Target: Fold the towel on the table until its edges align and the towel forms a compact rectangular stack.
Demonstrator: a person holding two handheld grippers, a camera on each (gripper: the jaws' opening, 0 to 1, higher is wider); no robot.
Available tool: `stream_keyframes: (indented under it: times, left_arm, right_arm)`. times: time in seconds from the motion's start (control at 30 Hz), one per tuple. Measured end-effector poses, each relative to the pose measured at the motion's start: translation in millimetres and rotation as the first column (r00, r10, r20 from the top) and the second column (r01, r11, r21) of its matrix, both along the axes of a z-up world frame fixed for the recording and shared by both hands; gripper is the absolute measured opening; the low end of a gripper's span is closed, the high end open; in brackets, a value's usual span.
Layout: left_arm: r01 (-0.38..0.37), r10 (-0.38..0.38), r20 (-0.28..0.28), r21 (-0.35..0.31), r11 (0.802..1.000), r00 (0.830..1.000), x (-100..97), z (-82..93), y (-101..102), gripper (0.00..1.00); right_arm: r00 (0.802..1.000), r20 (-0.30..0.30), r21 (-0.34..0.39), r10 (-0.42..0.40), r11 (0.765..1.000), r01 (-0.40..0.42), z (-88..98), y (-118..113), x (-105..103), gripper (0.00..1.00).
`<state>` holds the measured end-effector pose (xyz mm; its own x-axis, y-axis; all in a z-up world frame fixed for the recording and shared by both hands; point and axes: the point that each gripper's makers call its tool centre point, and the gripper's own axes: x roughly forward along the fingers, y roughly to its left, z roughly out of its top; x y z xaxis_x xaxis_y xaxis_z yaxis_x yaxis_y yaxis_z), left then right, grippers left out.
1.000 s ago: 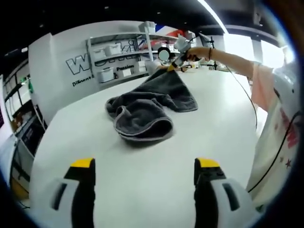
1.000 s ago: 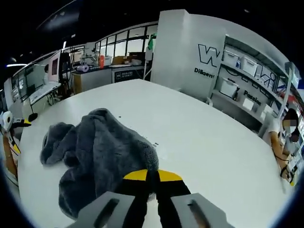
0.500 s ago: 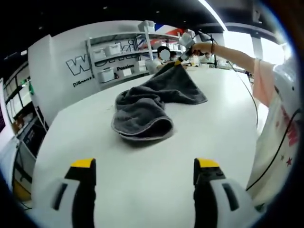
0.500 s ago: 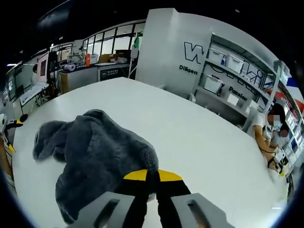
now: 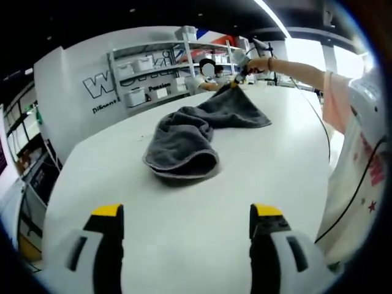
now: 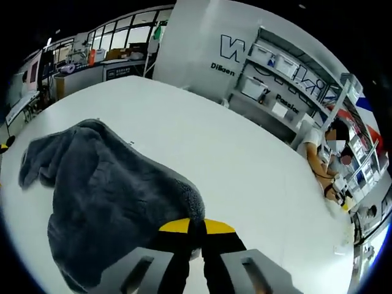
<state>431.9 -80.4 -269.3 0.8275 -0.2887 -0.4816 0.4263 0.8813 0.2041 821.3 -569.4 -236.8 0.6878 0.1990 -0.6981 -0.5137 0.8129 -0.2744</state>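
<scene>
White table (image 5: 184, 208) carries rumpled grey towel (image 5: 184, 144). Right gripper (image 6: 196, 229) jaws clamped on towel edge, lifting it. Left gripper (image 5: 187, 223) jaws apart, holding nothing, short of towel.

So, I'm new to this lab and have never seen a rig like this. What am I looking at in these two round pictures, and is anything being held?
There is no robot here. A person holds a two-jaw gripper in each hand, and a fisheye camera rides on each gripper, looking forward along its jaws.

In the left gripper view, the left gripper hovers over the white table with its yellow-tipped jaws wide apart, holding nothing. Ahead lies a dark grey towel, bunched up rather than folded. At its far end the right gripper, in the person's outstretched hand, lifts a corner.

The right gripper view looks from that far end: its jaws are closed together on the towel's edge, with the rest of the cloth spread across the table. Behind are shelves with boxes and a seated person.
</scene>
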Motion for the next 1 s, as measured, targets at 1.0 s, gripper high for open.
stream_keyframes:
  times: [1.0]
  left_arm:
    - [0.007,-0.007,-0.026,0.010,1.000,1.000,-8.0,-10.1,-3.2,0.88]
  right_arm:
    - [0.997,-0.051,-0.152,-0.064,0.987,0.055,-76.0,-46.8,25.8,0.06]
